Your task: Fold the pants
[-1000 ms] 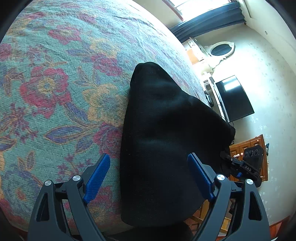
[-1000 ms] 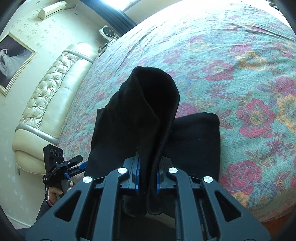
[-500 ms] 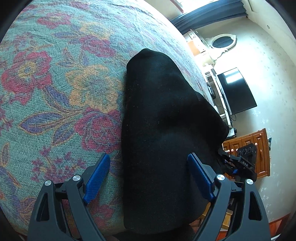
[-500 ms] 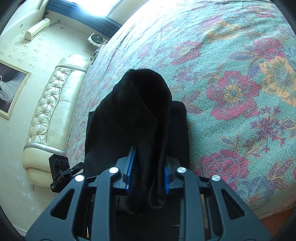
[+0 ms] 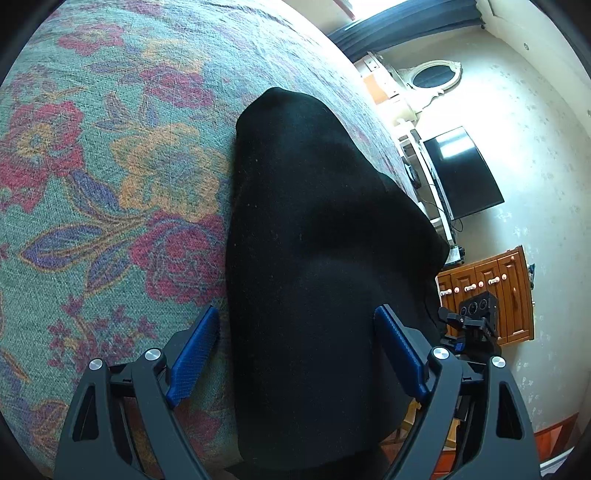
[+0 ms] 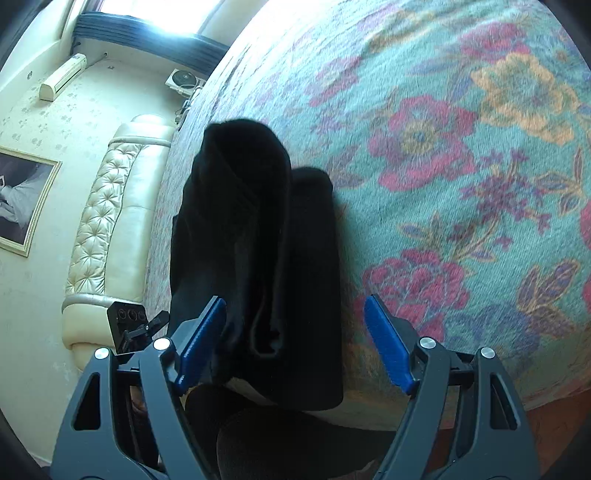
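Observation:
The black pants (image 5: 317,266) lie folded in a thick bundle on the floral bedspread (image 5: 110,177), near the bed's front edge. My left gripper (image 5: 295,350) is open, its blue pads on either side of the bundle's near end without gripping it. In the right wrist view the pants (image 6: 258,251) show stacked layers with a raised fold on the left. My right gripper (image 6: 295,339) is open and holds nothing; its left pad (image 6: 199,343) is beside the fold. The other gripper (image 6: 129,325) shows at the left.
A cream tufted headboard (image 6: 107,229) and a framed picture (image 6: 22,199) are at the left in the right wrist view. A television (image 5: 461,173), a wooden cabinet (image 5: 495,295) and a curtained window (image 5: 399,26) stand beyond the bed. The bed's front edge runs just under both grippers.
My right gripper was shut on the raised fold of the pants; it has opened and let go. The fold has dropped lower onto the bundle. My left gripper has stayed open.

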Demonstrator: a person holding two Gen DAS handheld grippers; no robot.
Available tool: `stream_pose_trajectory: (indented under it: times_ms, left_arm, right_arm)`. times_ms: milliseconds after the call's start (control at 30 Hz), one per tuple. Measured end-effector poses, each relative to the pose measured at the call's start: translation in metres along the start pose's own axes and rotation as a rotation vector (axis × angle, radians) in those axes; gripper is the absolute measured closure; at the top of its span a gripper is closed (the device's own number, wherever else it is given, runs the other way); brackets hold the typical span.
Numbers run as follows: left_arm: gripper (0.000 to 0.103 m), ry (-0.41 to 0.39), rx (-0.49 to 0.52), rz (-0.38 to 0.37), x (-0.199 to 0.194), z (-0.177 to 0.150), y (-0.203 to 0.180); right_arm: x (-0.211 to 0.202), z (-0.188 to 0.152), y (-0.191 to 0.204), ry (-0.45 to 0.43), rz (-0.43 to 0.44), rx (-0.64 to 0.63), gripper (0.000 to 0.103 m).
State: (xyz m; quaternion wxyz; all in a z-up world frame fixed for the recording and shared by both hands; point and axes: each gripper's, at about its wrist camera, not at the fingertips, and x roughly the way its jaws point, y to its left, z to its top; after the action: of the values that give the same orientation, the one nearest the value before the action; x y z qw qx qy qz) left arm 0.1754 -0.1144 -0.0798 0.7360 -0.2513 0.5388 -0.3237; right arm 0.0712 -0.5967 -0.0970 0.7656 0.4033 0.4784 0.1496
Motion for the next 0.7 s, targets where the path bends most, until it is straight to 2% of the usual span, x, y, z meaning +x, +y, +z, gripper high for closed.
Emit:
stream_pose_trajectory:
  times_ms: [67, 200, 233, 267, 333, 367, 500, 600, 700]
  left_arm:
    - [0.019, 0.008, 0.040, 0.012, -0.002, -0.007, -0.001]
    - [0.019, 0.016, 0.106, 0.038, -0.001, -0.014, -0.006]
    - [0.019, 0.015, 0.116, 0.044, -0.001, -0.015, -0.006]
    - [0.019, 0.013, 0.122, 0.049, 0.000, -0.016, -0.006]
    - [0.019, 0.007, 0.134, 0.062, 0.003, -0.017, -0.006]
    - [0.019, 0.005, 0.145, 0.070, 0.003, -0.017, -0.009]
    - [0.019, -0.005, 0.182, 0.098, 0.007, -0.022, -0.017]
    - [0.025, -0.008, 0.210, 0.125, 0.009, -0.024, -0.022]
    - [0.042, -0.012, 0.215, 0.109, 0.011, -0.025, -0.027]
  right_arm:
    - [0.005, -0.007, -0.003, 0.019, 0.006, 0.000, 0.023]
    - [0.006, -0.012, -0.018, 0.000, 0.107, 0.055, 0.023]
    - [0.006, -0.013, -0.020, 0.000, 0.123, 0.059, 0.025]
    - [0.006, -0.014, -0.022, 0.004, 0.120, 0.050, 0.029]
    - [0.007, -0.016, -0.021, 0.012, 0.105, 0.025, 0.049]
    - [0.009, -0.018, -0.023, 0.019, 0.126, 0.030, 0.055]
    - [0.012, -0.021, -0.034, 0.016, 0.172, 0.059, 0.066]
    - [0.012, -0.017, -0.037, 0.014, 0.180, 0.055, 0.067]
    - [0.013, -0.016, -0.036, 0.009, 0.185, 0.051, 0.066]
